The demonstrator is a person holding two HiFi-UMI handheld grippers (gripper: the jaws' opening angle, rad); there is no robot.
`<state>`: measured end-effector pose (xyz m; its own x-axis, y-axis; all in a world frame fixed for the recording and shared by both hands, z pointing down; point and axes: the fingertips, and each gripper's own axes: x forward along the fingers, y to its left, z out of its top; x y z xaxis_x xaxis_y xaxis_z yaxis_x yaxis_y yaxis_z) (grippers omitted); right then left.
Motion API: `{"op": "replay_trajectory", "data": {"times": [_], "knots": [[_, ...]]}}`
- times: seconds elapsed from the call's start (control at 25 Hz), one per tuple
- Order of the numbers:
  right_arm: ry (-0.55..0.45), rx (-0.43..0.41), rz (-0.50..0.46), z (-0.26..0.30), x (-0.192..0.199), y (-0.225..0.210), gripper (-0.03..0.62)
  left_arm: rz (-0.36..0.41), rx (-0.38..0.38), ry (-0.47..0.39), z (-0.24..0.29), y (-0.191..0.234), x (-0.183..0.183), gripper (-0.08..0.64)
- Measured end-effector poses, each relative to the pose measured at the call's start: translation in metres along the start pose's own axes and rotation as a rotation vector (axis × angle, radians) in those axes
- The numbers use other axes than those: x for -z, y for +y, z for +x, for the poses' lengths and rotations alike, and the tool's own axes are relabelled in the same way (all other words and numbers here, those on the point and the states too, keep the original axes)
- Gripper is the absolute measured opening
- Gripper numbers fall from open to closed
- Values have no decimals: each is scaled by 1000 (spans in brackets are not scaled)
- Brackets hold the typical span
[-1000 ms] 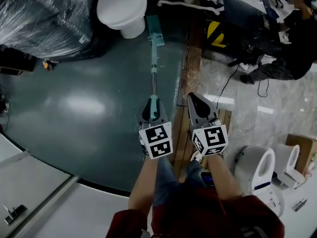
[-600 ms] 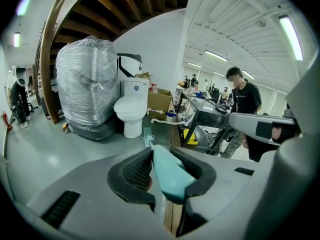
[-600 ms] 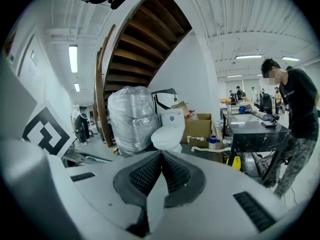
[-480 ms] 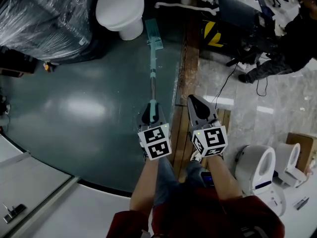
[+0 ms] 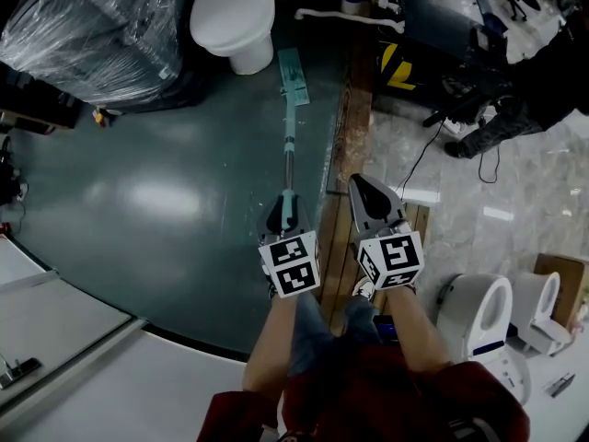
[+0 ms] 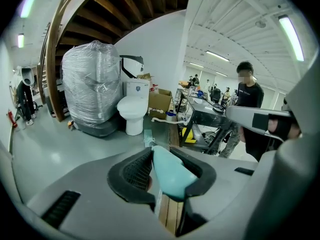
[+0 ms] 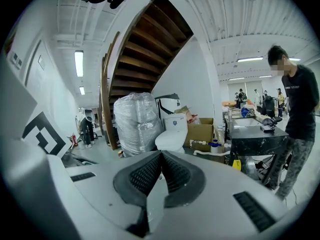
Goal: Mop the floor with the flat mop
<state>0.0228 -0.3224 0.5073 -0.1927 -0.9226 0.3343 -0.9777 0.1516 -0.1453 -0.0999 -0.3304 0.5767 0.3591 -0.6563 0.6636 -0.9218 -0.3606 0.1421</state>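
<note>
A flat mop runs away from me across the dark green floor (image 5: 156, 191). Its teal head (image 5: 293, 63) lies flat beside the base of a white toilet (image 5: 235, 12). The thin pole (image 5: 288, 150) leads back to a teal handle end (image 6: 172, 171). My left gripper (image 5: 285, 217) is shut on that handle, the teal grip wedged between its black pads (image 6: 131, 174). My right gripper (image 5: 366, 194) hangs beside it over wooden boards (image 5: 339, 238), its jaws pressed together with nothing between them (image 7: 161, 171).
A plastic-wrapped bulk (image 5: 97, 30) stands left of the toilet. A person (image 5: 534, 81) stands at a dark workbench (image 5: 433, 26) on the right, with cables on the marble floor. More white toilets (image 5: 479, 307) sit at lower right. A white step (image 5: 64, 339) borders the floor at lower left.
The view has shifted slightly, so the mop head and toilet sit a little further right and lower in frame. Both grippers keep the same hold and position.
</note>
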Motion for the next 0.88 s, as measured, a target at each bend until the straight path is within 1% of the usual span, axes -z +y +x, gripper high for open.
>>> {"op": "replay_trajectory", "data": {"times": [0.16, 0.36, 0.56, 0.88], "knots": [[-13, -13, -7, -31, -5, 4, 17, 4, -14, -24, -29, -14, 5, 127], [-30, -29, -18, -73, -6, 6, 17, -20, -29, -39, -67, -35, 19, 127], [-45, -42, -30, -115, -10, 7, 17, -25, -45, -66, -104, -55, 29, 127], [-92, -80, -63, -184, -20, 20, 17, -38, -74, -119, -169, -86, 48, 126]]}}
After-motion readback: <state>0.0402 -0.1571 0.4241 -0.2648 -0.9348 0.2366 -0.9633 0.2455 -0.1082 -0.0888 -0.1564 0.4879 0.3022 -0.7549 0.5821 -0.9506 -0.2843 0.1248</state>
